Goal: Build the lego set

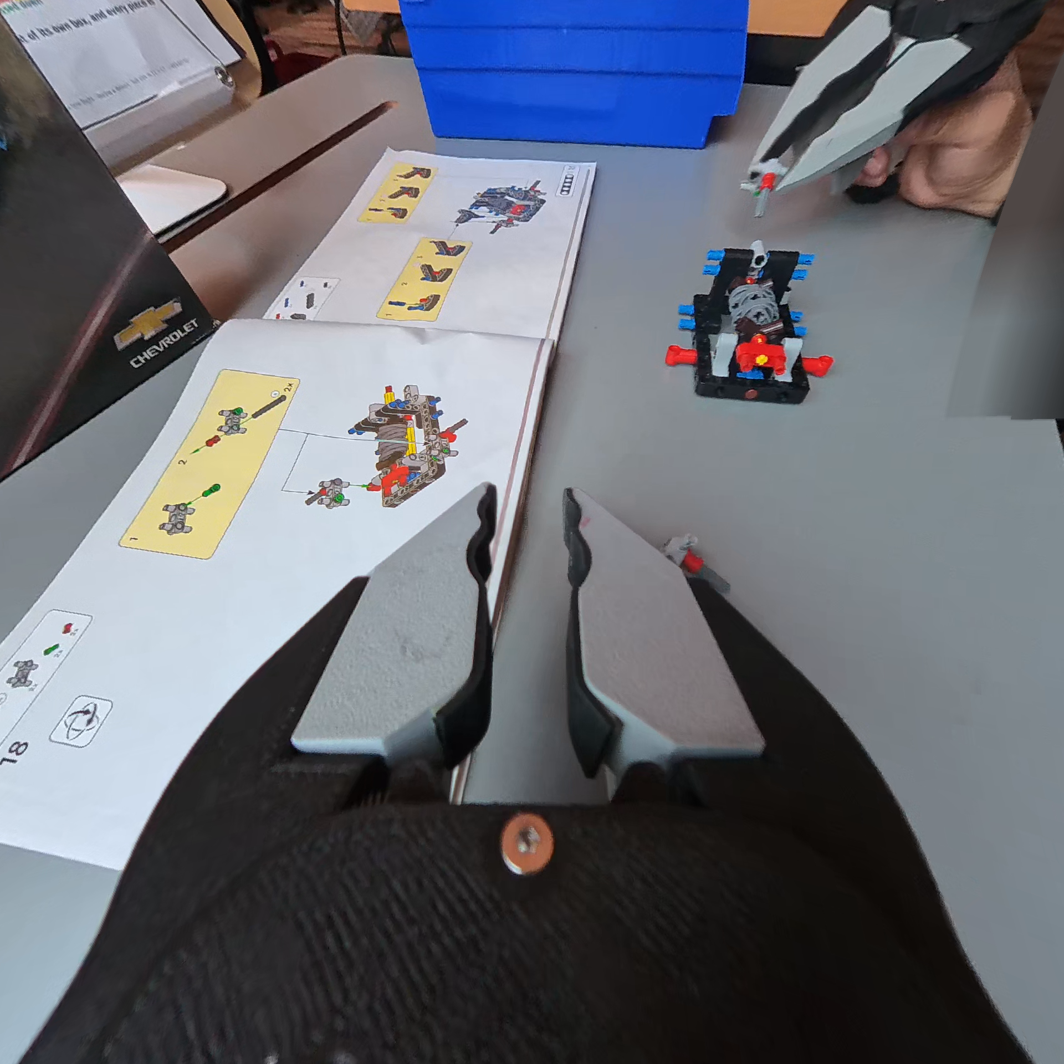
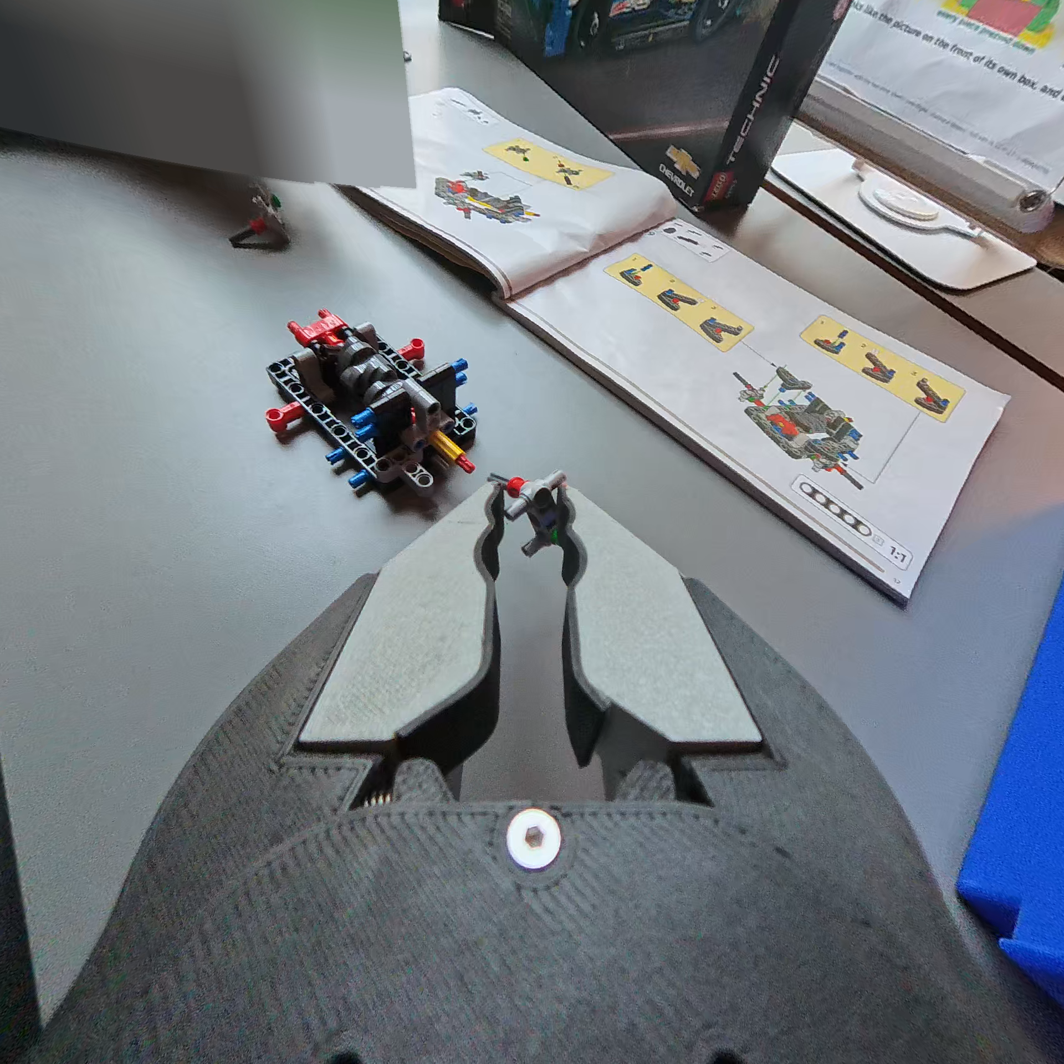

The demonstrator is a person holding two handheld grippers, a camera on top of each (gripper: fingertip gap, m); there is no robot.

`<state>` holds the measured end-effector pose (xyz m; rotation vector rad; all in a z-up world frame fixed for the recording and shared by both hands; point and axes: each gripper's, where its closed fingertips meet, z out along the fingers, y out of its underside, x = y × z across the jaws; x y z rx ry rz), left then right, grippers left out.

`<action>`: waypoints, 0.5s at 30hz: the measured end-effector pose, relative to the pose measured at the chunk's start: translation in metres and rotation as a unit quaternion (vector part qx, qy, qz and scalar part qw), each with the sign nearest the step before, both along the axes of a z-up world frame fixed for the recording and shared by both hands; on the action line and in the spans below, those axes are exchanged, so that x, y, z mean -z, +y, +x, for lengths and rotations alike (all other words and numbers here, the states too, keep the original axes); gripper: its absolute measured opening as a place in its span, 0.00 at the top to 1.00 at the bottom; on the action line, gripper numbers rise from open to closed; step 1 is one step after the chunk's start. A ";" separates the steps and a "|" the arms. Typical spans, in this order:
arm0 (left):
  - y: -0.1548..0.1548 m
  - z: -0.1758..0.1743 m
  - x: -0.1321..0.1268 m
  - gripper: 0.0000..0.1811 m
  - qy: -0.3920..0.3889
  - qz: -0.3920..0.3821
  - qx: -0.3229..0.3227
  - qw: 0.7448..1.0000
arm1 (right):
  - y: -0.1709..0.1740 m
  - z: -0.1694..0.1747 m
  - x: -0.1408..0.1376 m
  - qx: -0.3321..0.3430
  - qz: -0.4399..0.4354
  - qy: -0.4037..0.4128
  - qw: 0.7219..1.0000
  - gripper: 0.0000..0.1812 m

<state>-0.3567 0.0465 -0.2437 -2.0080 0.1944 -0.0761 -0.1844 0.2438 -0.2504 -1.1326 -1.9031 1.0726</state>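
Note:
A black Lego chassis (image 1: 748,328) with blue and red pins and a grey crankshaft stands on the grey table; it also shows in the right wrist view (image 2: 368,397). My right gripper (image 2: 529,492) is shut on a small grey connector piece with a red bush (image 2: 540,496), held just above the table near the chassis' yellow-axle end. In the left wrist view the right gripper (image 1: 766,173) hovers beyond the chassis. My left gripper (image 1: 528,501) is open and empty, low over the table. A second small grey-and-red piece (image 1: 688,555) lies beside its right finger.
The open instruction booklet (image 1: 322,576) lies left of the chassis, with the dark set box (image 1: 86,259) behind it. A blue bin (image 1: 576,75) stands at the table's far edge. A person's hand (image 1: 967,149) holds the right gripper. A sign stand (image 2: 950,190) sits behind the box.

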 end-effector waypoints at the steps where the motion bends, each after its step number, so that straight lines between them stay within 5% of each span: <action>1: 0.001 -0.002 -0.001 0.86 0.001 0.002 -0.005 1.000 | -0.002 0.001 -0.002 -0.004 -0.006 0.005 1.000 0.92; 7: 0.001 -0.020 -0.017 0.82 0.023 0.062 -0.037 0.997 | -0.016 0.006 -0.006 -0.041 -0.038 0.007 0.998 0.92; 15: -0.003 -0.018 -0.013 0.84 0.042 0.043 -0.038 0.997 | -0.019 0.006 -0.007 -0.032 -0.015 0.015 0.999 0.92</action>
